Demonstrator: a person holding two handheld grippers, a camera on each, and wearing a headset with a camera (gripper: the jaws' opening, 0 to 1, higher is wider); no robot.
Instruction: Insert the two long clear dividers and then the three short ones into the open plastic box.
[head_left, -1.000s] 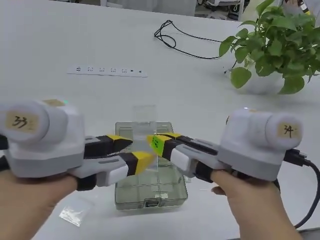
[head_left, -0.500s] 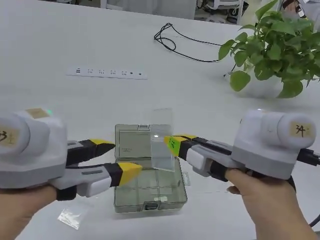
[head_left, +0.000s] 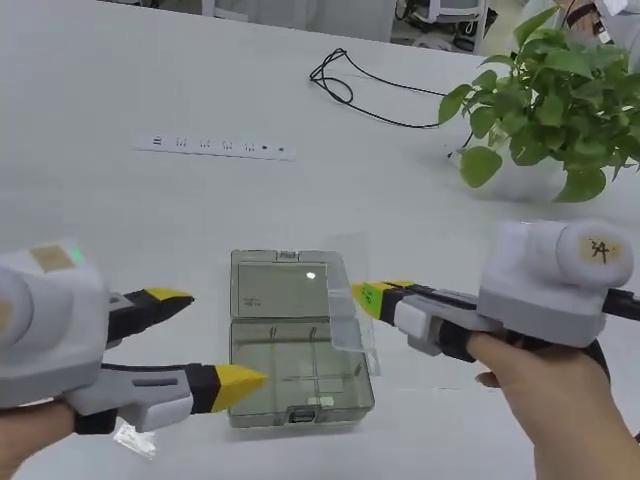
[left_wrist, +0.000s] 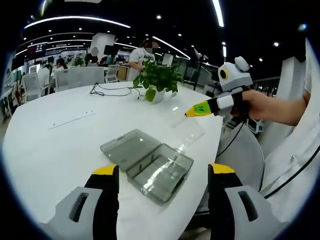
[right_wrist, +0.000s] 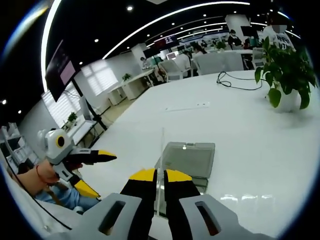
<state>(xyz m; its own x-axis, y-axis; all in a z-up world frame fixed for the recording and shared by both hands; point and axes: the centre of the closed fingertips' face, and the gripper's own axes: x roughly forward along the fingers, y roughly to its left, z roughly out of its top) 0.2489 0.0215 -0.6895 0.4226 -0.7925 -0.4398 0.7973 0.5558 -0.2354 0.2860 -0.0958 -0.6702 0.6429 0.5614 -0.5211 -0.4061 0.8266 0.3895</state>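
Plastic box (head_left: 238, 385) of smoky clear plastic lies open on the white surface (head_left: 120, 220), near and central in the head view. Its lid (head_left: 285, 287) is folded flat on the far side.

The right tongs (head_left: 366, 293) are pressed together on one edge of a clear divider (head_left: 345, 312). They hold it upright in the air over the right side of the box, seemingly clear of it. In the right gripper view the sheet stands edge-on between the yellow tips.

The left tongs (head_left: 212, 338) are spread wide and empty, hovering just left of the box.

Faint lines inside the base suggest some dividers are already seated, but their number cannot be told. The task looks partway done, with the held divider not yet slotted in.

A small clear bag (head_left: 135, 435) lies on the near left. Far across the surface are a white power strip (head_left: 215, 145), a black cable (head_left: 350, 82) and, far right, a potted plant (head_left: 550, 100).
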